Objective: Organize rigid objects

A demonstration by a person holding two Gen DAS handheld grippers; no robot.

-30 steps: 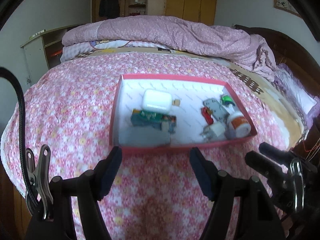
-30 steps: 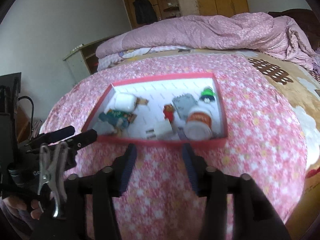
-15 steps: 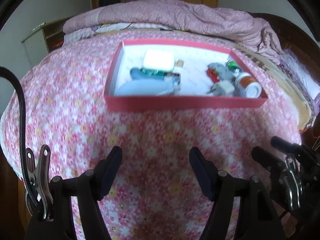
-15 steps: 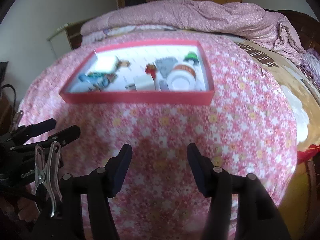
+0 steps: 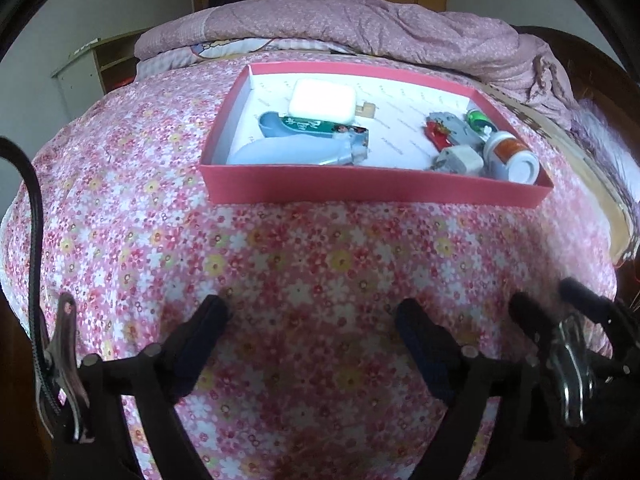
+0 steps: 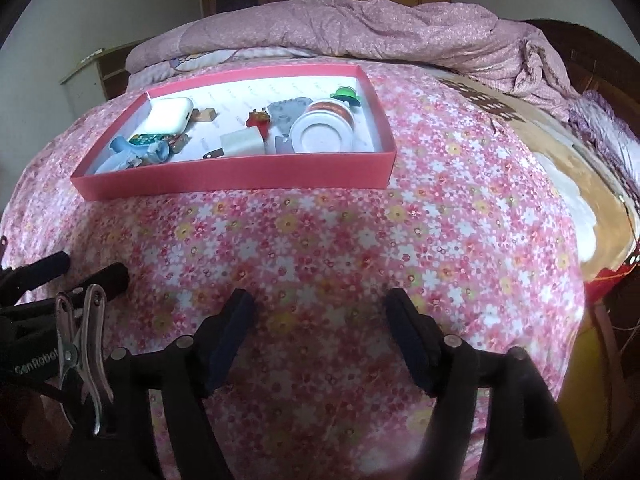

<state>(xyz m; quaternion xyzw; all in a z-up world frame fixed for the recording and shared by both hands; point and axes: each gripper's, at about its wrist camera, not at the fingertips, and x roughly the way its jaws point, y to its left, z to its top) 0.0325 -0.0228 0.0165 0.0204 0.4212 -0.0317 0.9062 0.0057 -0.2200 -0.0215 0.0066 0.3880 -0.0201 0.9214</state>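
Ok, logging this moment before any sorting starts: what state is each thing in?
Left gripper: open, empty, jaws just widened.
Right gripper: open, empty, jaws just widened.
Red tray: lidless, flat on the bedspread.
White bottle: lying on its side.
White case: closed.

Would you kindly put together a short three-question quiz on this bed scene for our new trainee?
1. True or false: the red box rests on the floral bedspread.
2. Which object lies nearest the box's right near corner in the left wrist view? A) white case B) white-capped bottle C) blue tube
3. Fill in: nothing sits between the fingers of the left gripper or the right gripper; both are ____.

Key
1. True
2. B
3. Open; the jaws of both have just been opening, over bare bedspread.
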